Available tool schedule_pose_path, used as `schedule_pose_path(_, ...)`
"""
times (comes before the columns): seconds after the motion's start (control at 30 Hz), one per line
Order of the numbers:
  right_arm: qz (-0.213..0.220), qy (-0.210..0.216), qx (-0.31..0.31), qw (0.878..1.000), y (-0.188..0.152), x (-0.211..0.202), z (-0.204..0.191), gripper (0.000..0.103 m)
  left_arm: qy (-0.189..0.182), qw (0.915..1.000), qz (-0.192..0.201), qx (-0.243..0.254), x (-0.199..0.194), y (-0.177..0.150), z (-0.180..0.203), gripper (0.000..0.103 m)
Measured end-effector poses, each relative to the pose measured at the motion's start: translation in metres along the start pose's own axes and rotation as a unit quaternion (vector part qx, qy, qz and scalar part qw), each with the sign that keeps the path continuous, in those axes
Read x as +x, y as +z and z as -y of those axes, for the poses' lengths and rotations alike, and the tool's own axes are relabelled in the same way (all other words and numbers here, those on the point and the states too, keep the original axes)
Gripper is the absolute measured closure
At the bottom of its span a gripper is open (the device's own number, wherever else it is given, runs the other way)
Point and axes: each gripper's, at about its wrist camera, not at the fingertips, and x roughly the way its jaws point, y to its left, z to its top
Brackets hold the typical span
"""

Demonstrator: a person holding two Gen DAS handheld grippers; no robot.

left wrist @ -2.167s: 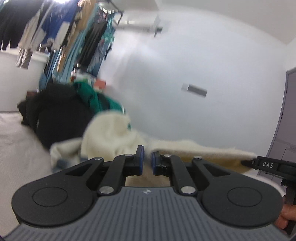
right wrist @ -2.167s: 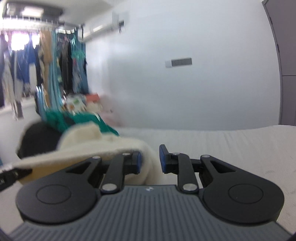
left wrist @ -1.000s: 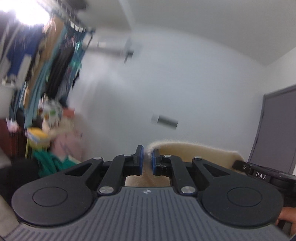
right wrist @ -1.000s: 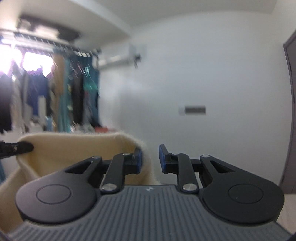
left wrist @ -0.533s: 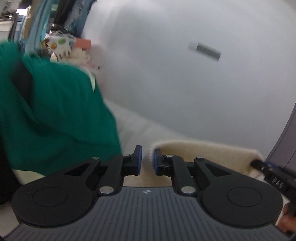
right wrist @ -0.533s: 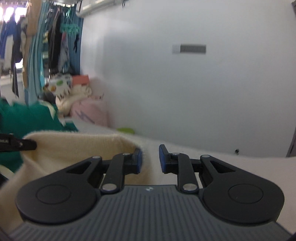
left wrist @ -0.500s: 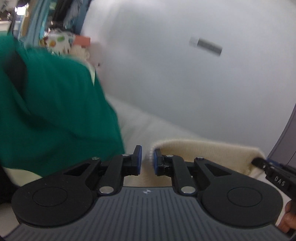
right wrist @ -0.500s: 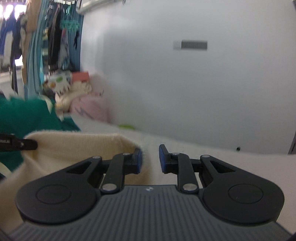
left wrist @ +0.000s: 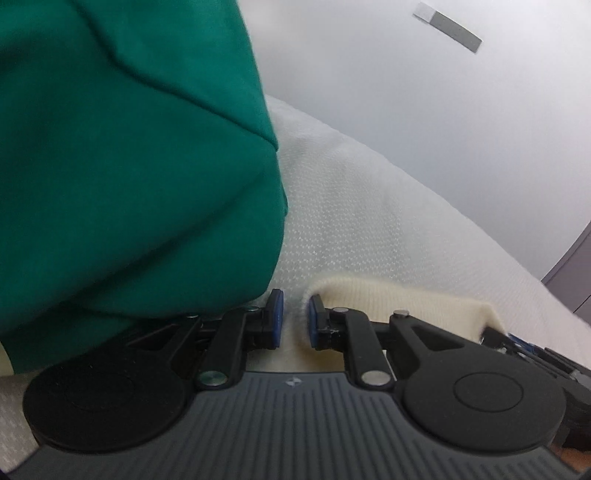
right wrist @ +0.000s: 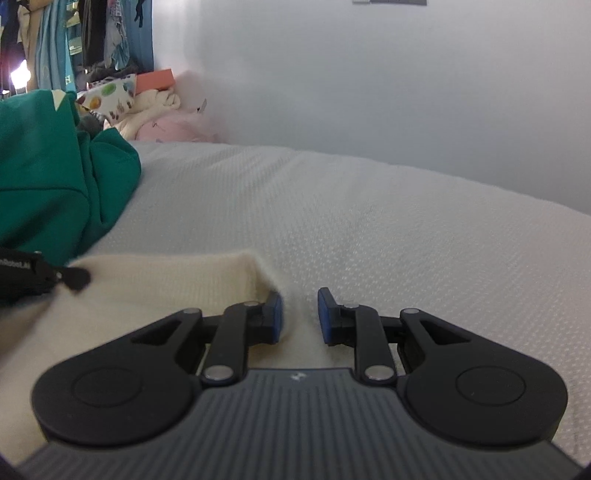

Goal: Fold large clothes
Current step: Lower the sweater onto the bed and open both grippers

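A cream knit garment (left wrist: pixel 388 299) lies with its top edge stretched across the white bed (left wrist: pixel 369 206) between my two grippers. In the left wrist view my left gripper (left wrist: pixel 295 321) has its jaws slightly apart. The garment's left corner stands between them against the right-hand pad, with a gap to the other pad. In the right wrist view my right gripper (right wrist: pixel 300 317) is shut on the fuzzy right corner of the cream garment (right wrist: pixel 166 288). The left gripper's fingertip (right wrist: pixel 75 277) shows at the garment's far end.
A bulky green garment (left wrist: pixel 129 166) is heaped right against the left gripper and shows left of the cream one (right wrist: pixel 48 177). Bare bed cover (right wrist: pixel 369 221) runs ahead to the white wall. A pink bundle (right wrist: pixel 173 127) and hanging clothes (right wrist: pixel 92 29) sit at far left.
Both grippers have come down from high in the air to the bed, laying the cream garment's edge on it. The left jaws have parted a little. The green garment now looms close.
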Motion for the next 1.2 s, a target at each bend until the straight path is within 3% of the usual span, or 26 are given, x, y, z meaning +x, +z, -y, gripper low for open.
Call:
schedule_pose_path(0.2,-0.013,-0.005,-0.004,1.0,-0.002,0.01,-0.001,0.079,0.006,0.9998,-0.016,0.011,0.008,0.006,0.003,0.085)
schedule_pose_path(0.33,-0.017,0.006,0.007,1.0,-0.003,0.01,0.005,0.078,0.011,0.999,-0.034,0.028,0.0,0.012,0.028,0.082)
schedule_pose_path(0.43,-0.022,0.015,0.019,0.999,0.003,0.008,0.01,0.078,0.014,0.9977,-0.054,0.039,-0.002,0.02,0.036,0.062)
schedule_pose_path(0.5,-0.024,0.019,0.019,0.999,0.006,0.003,0.009,0.077,0.007,0.9966,-0.061,0.054,-0.008,0.025,0.043,0.037)
schedule_pose_path(0.53,-0.023,0.024,0.016,0.999,0.008,-0.001,0.007,0.076,0.002,0.9959,-0.065,0.064,-0.011,0.027,0.047,0.032)
schedule_pose_path(0.57,-0.018,0.028,0.009,0.999,0.01,-0.007,0.004,0.071,-0.003,0.995,-0.07,0.071,-0.013,0.028,0.052,0.023)
schedule_pose_path(0.6,-0.01,0.031,0.003,0.999,0.011,-0.013,0.002,0.051,-0.007,0.9943,-0.07,0.08,-0.018,0.029,0.057,0.018)
schedule_pose_path(0.63,-0.001,0.033,0.001,0.999,0.011,-0.021,0.001,0.028,-0.009,0.9941,-0.065,0.087,-0.024,0.029,0.06,0.017)
schedule_pose_path(0.67,0.006,0.038,0.006,0.999,0.01,-0.028,0.001,0.021,-0.009,0.9941,-0.055,0.093,-0.032,0.024,0.062,0.017)
schedule_pose_path(0.97,0.029,0.06,0.014,0.998,0.001,-0.101,-0.011,0.024,-0.004,0.9948,0.015,0.101,-0.12,0.001,0.065,0.017)
schedule_pose_path(1.2,0.065,0.076,0.021,0.995,-0.007,-0.207,-0.024,0.024,0.006,0.989,0.078,0.125,-0.23,-0.044,0.074,0.017)
